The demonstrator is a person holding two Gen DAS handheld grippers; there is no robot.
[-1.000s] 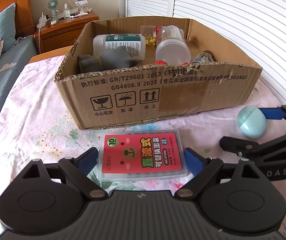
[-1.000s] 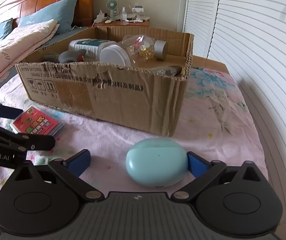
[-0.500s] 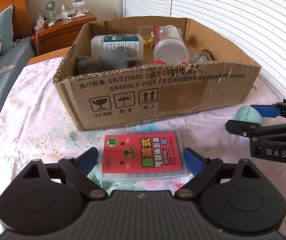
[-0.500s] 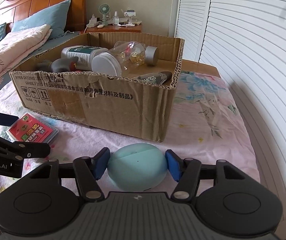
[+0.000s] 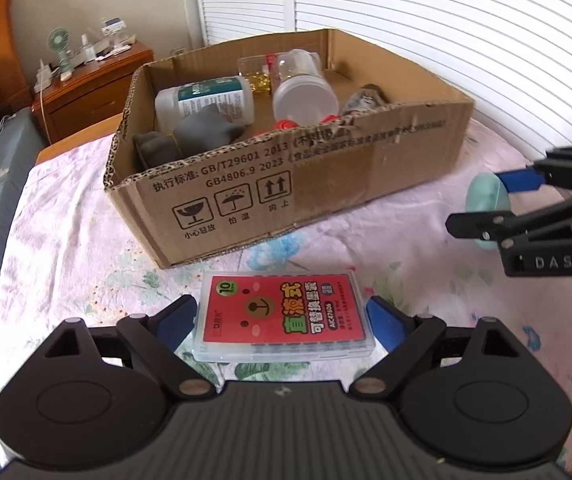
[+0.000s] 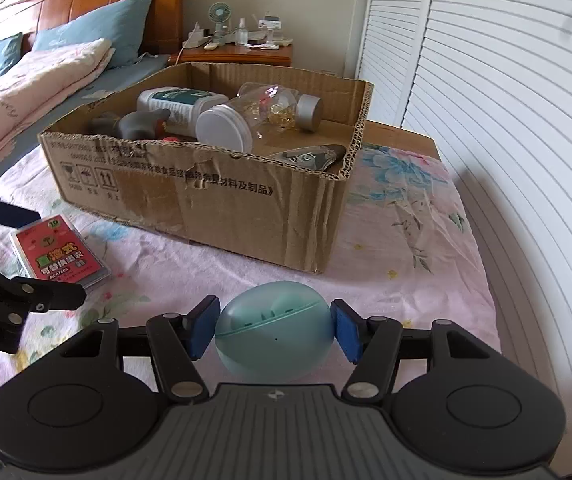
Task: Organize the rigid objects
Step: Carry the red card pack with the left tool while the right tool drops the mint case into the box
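Now right claw (image 6: 274,330) gripping teal case (image 6: 274,336), left claw (image 5: 282,322) wide around card box (image 5: 284,316)

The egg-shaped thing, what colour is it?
Pale teal egg-shaped case, clearest in the right wrist view.

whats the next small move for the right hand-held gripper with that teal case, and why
Probably carry it up and forward over the cardboard box. The right hand-held gripper has both pads against the teal case, which appears lifted off the bedspread. The box sits just ahead with open floor near its right corner, so only its front wall needs clearing.
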